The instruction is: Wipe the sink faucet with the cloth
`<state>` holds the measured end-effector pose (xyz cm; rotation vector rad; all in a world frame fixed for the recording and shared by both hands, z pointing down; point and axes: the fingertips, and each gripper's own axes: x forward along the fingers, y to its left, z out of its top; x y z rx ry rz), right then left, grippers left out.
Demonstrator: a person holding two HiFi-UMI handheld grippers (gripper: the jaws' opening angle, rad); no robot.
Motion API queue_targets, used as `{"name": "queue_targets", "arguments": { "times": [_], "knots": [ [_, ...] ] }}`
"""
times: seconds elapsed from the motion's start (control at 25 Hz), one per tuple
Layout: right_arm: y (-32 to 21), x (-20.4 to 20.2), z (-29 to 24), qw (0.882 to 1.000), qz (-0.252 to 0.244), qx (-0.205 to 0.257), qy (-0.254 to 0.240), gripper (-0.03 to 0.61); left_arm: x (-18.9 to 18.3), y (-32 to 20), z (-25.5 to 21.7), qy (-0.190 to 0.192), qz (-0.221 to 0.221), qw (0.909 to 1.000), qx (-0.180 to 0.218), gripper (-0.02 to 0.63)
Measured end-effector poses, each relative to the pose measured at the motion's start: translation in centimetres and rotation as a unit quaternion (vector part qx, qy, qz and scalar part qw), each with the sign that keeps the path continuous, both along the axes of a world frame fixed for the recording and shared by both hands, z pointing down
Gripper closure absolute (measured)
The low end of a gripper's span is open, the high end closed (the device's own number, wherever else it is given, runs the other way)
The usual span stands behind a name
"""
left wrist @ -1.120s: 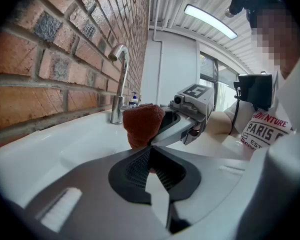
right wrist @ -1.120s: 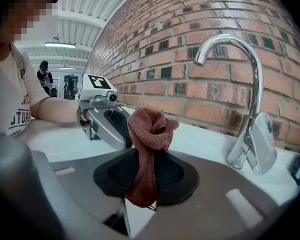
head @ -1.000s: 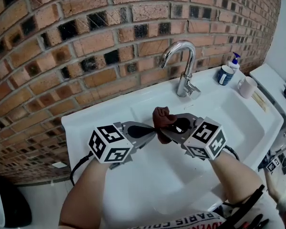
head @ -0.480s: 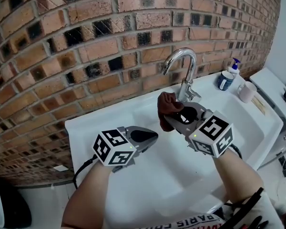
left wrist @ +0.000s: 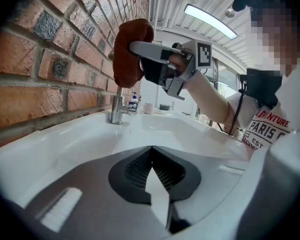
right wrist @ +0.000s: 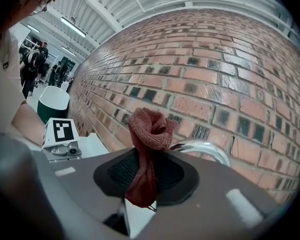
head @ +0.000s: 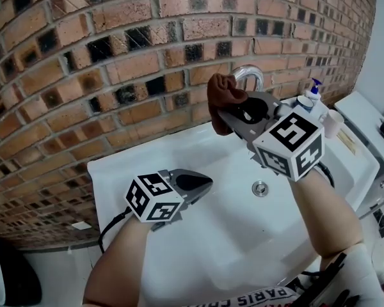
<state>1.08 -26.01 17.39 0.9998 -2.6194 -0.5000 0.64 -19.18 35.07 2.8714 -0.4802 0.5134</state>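
Note:
My right gripper (head: 227, 115) is shut on a reddish-brown cloth (head: 221, 94), raised to the top of the chrome faucet (head: 249, 73), whose curved spout shows just behind the cloth. In the right gripper view the cloth (right wrist: 149, 139) bunches up between the jaws, with the faucet arch (right wrist: 205, 150) right behind it. My left gripper (head: 201, 183) is shut with nothing in it, low over the left of the white sink (head: 147, 155). The left gripper view shows the faucet base (left wrist: 117, 110) ahead, and the cloth (left wrist: 129, 51) in the right gripper (left wrist: 135, 46) above it.
A brick wall (head: 115, 56) runs right behind the sink. At the sink's back right corner stand a blue cup (head: 303, 103), a pump bottle (head: 315, 85) and a white mug (head: 333, 123). The drain (head: 260, 188) lies in the basin. A white toilet tank (head: 377, 117) is at far right.
My right gripper has lifted the cloth away from the left gripper, up and back to the faucet's arch. The left gripper has let go of the cloth and stayed low.

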Motion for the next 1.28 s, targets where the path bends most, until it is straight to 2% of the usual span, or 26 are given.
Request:
{"name": "queue_targets", "arguments": {
  "times": [0.16, 0.48, 0.88, 1.28],
  "knots": [
    [-0.6, 0.1, -1.6, 1.000, 0.010, 0.015, -0.005, 0.489, 0.0, 0.0, 0.0, 0.000, 0.001, 1.0000, 0.000, 0.614],
    [-1.6, 0.3, -0.9, 0.999, 0.025, 0.025, 0.008, 0.487, 0.0, 0.0, 0.0, 0.000, 0.001, 1.0000, -0.001, 0.614],
    [-1.8, 0.4, -1.4, 0.999, 0.025, 0.018, 0.015, 0.483, 0.0, 0.0, 0.1, -0.001, 0.001, 1.0000, 0.000, 0.614],
    [-2.4, 3.1, -4.2, 0.998, 0.039, 0.018, -0.037, 0.482, 0.0, 0.0, 0.0, 0.000, 0.001, 1.0000, -0.001, 0.614]
  ]
}}
